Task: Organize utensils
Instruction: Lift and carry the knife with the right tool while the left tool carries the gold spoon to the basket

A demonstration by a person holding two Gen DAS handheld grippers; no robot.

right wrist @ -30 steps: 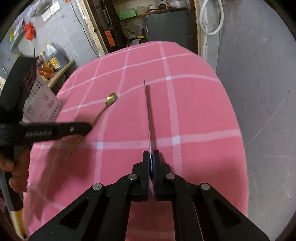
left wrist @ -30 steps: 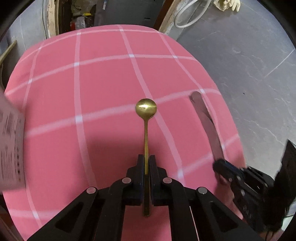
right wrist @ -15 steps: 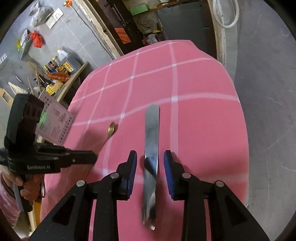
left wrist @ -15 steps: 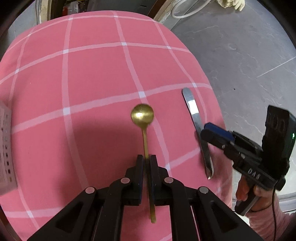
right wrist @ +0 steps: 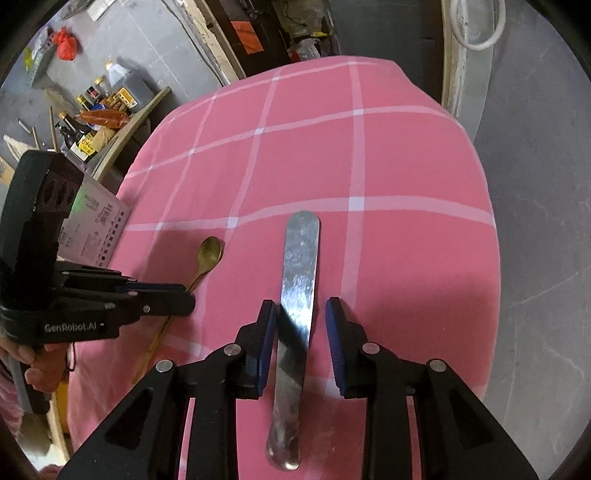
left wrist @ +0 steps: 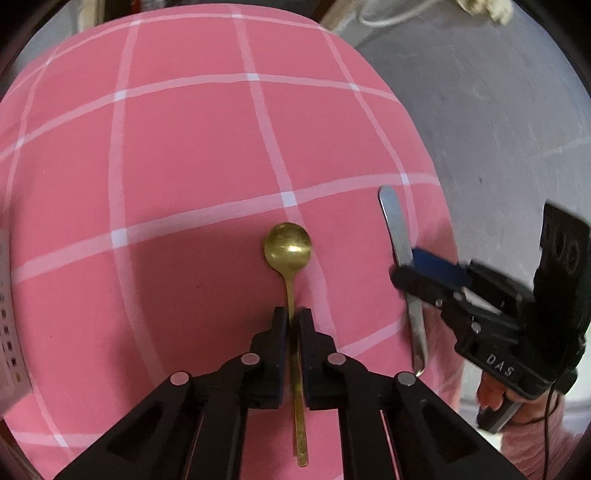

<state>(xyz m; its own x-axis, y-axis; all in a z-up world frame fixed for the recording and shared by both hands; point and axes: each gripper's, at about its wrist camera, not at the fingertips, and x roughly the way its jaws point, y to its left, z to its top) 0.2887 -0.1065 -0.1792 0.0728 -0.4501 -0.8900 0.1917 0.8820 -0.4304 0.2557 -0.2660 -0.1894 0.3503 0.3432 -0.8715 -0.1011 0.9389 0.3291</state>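
Observation:
A gold spoon (left wrist: 288, 247) lies on the pink checked tablecloth (left wrist: 184, 166), bowl pointing away. My left gripper (left wrist: 291, 317) is shut on its thin handle, which runs back between the fingers. The spoon also shows in the right wrist view (right wrist: 208, 254), with the left gripper (right wrist: 181, 299) over its handle. A silver butter knife (right wrist: 299, 280) lies flat on the cloth. My right gripper (right wrist: 301, 308) is open, its blue-padded fingers either side of the knife without touching it. The knife (left wrist: 397, 229) and right gripper (left wrist: 413, 269) show at the right of the left wrist view.
A white printed box (right wrist: 96, 218) sits at the table's left edge. A wooden shelf with bottles and jars (right wrist: 99, 107) stands beyond it. The table's right edge (right wrist: 491, 240) drops to grey floor. A white hose (right wrist: 476, 26) lies at the back right.
My right gripper has opened and let go of the knife, which now lies flat on the cloth. Both grippers have drawn back a little. The left stays shut on the spoon.

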